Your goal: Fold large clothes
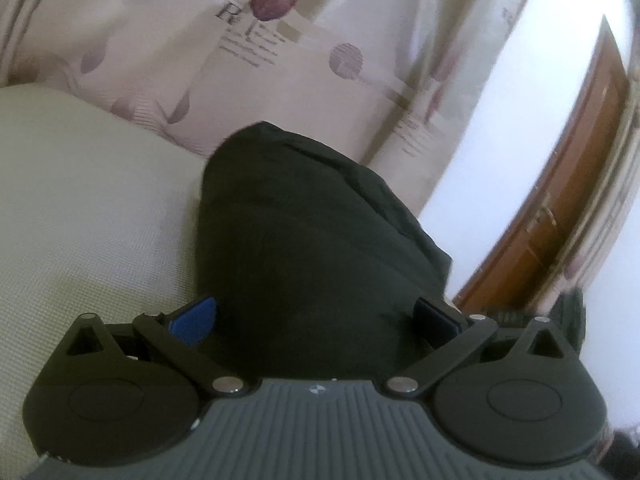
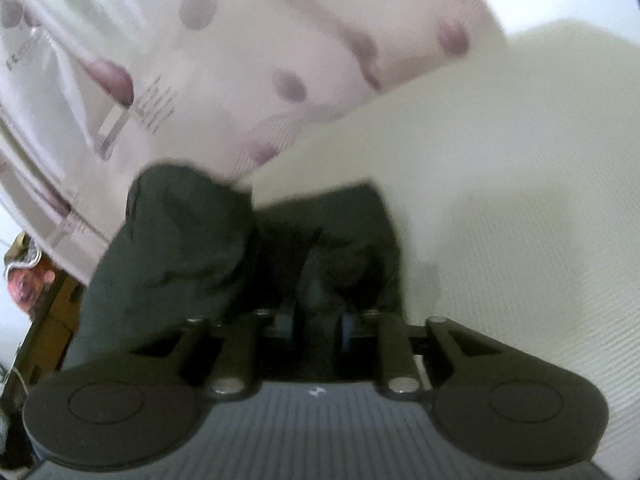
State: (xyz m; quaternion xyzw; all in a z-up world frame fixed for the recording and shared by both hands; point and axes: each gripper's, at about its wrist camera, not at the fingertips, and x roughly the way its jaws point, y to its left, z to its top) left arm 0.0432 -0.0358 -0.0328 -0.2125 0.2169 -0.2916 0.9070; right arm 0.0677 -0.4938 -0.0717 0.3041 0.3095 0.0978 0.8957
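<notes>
The left hand-held gripper (image 1: 314, 320) has its two blue pads (image 1: 194, 320) spread wide, and a thick bundle of the dark garment (image 1: 312, 240) fills the gap between them. The cloth reaches both pads, but whether they press on it cannot be told. The garment bulges forward from this gripper over the pale cream bed (image 1: 80, 208), with a flowered curtain (image 1: 240, 60) hanging behind it and a brown wooden door (image 1: 560, 208) off to the right.

In the right wrist view, the right hand-held gripper (image 2: 320, 328) has its pads close together, with a narrow fold of the same dark garment (image 2: 168, 248) between them. The picture is blurred, so whether the pads still pinch the fold or merely flank it cannot be told. From there the cloth rises in a tall hump on the left and lies flatter on the bed (image 2: 520, 200) straight ahead. The curtain (image 2: 280, 40) fills the upper left
</notes>
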